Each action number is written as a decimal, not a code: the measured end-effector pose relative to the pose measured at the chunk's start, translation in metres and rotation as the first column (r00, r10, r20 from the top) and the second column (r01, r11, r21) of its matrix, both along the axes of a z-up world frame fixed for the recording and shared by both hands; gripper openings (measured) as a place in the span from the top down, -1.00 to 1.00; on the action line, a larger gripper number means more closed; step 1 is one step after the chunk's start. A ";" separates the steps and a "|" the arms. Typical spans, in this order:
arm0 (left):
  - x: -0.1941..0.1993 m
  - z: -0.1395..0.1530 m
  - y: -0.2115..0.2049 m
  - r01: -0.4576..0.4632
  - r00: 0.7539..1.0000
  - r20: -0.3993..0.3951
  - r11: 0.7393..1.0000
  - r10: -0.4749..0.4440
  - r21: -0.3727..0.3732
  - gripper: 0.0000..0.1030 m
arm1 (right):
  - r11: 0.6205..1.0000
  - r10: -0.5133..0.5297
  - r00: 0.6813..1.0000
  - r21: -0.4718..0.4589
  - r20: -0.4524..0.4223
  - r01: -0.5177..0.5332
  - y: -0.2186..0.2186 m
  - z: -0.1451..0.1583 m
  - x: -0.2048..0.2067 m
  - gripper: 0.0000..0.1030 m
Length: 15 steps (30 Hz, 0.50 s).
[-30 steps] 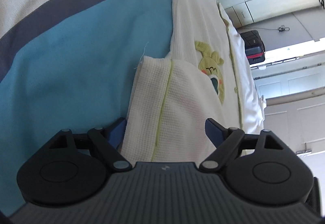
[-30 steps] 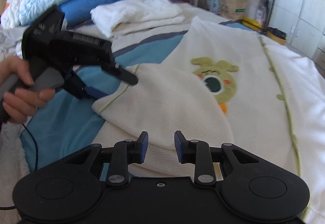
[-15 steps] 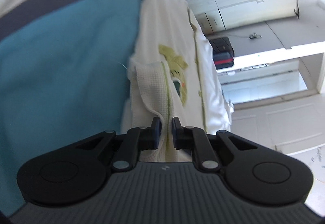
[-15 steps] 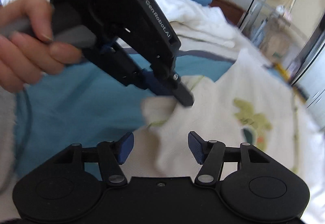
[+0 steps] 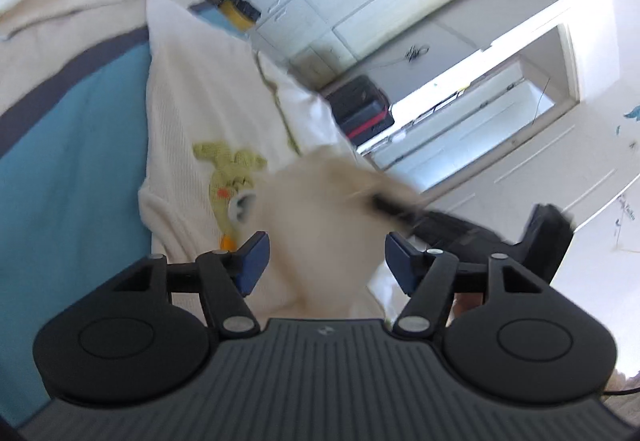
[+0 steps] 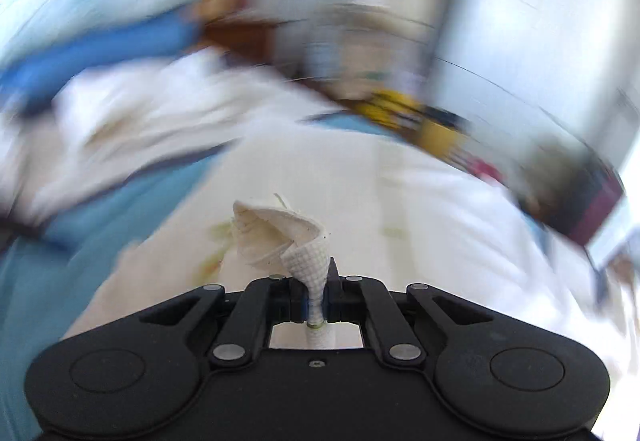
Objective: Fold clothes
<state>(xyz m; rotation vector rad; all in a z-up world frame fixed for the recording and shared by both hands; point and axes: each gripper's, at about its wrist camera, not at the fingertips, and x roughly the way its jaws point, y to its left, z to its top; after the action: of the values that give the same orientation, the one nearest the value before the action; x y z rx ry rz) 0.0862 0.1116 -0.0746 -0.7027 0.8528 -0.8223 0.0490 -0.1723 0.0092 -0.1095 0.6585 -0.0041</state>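
The garment [image 5: 208, 109] lies on the bed [image 5: 72, 169], one corner [image 6: 280, 233] bunched and clamped tight in your right gripper [image 6: 318, 301]. Your left gripper [image 5: 326, 261] is spread wide, holding nothing. That pinch looks narrow: a fast pull could probably slip it free or drag the whole garment askew. Your right view is smeared beyond the pinch; only the left shows the green appliqué [image 5: 228, 169] and the lifted cloth as a blur.

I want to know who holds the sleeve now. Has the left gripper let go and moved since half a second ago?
Yes. The left gripper now stands open and farther back from the green animal patch; the right gripper pinches the sleeve.
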 end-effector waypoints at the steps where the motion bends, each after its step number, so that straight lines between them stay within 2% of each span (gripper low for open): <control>1: 0.001 -0.006 -0.001 0.014 0.999 -0.045 1.000 -0.014 0.012 -0.23 | 0.998 -0.061 0.998 0.031 0.010 0.061 -0.020 0.004 -0.004 0.88; 3: 0.005 -0.023 -0.007 0.050 0.990 -0.138 0.996 -0.039 0.076 -0.23 | 0.985 -0.170 0.985 0.044 0.016 0.169 -0.055 0.005 -0.010 0.88; 5: 0.007 -0.036 -0.020 0.090 0.978 -0.201 0.977 -0.051 0.192 -0.23 | 0.965 -0.259 0.966 0.052 -0.006 0.259 -0.082 -0.002 -0.010 0.88; 8: 0.003 -0.044 -0.037 0.128 0.978 -0.200 0.937 -0.065 0.324 -0.22 | 0.936 -0.336 0.940 0.095 -0.052 0.340 -0.110 -0.017 -0.014 0.88; 12: -0.002 -0.036 -0.046 0.139 0.981 -0.177 0.909 -0.074 0.393 -0.23 | 0.938 -0.343 0.937 0.020 -0.072 0.345 -0.117 -0.044 -0.012 0.88; 15: -0.004 -0.038 -0.036 0.127 0.982 -0.183 0.906 -0.057 0.403 -0.22 | 0.949 -0.314 0.947 -0.052 -0.061 0.311 -0.112 -0.050 -0.004 0.88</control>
<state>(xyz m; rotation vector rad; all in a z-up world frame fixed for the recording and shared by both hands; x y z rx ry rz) 0.0820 0.0756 -0.1123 -0.3591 1.1779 -0.6410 0.0450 -0.2846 -0.0404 -0.0445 0.7394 -0.3218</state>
